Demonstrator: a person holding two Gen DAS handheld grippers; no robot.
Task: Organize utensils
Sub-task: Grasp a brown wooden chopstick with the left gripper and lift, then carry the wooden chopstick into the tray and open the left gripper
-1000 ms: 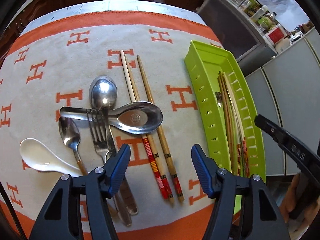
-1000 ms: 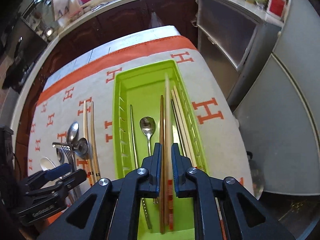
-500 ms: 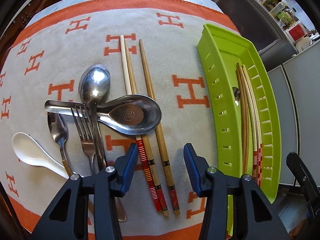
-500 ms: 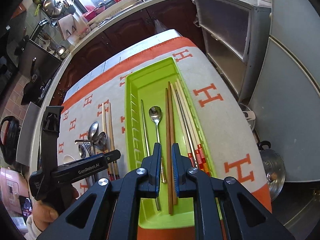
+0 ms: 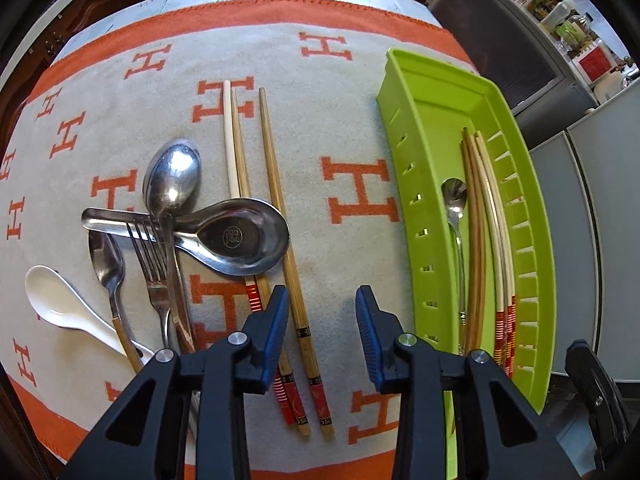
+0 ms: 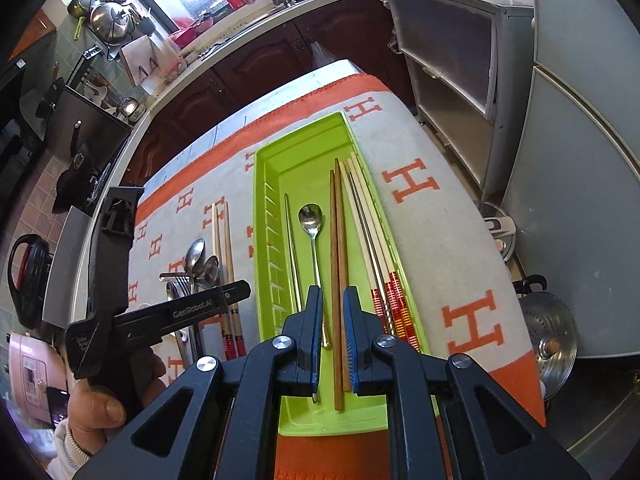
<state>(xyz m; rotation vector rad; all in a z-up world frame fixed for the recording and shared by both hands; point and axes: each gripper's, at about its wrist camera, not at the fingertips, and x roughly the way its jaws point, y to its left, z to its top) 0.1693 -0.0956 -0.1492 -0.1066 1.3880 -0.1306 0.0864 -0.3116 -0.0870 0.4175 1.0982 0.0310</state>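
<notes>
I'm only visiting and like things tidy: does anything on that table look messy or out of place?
Yes. Left of the green tray, the metal cutlery lies in a heap: a long spoon and a fork lie across the broad soup spoon, whose bowl rests on the loose chopsticks. Inside the tray, everything lies lengthwise.

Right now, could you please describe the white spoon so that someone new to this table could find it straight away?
Start at the orange-and-grey cloth and go to the heap of cutlery on the side away from the green tray. The white spoon lies at the heap's outer edge, beside a small metal spoon. It is the only white, non-metal spoon there.
</notes>
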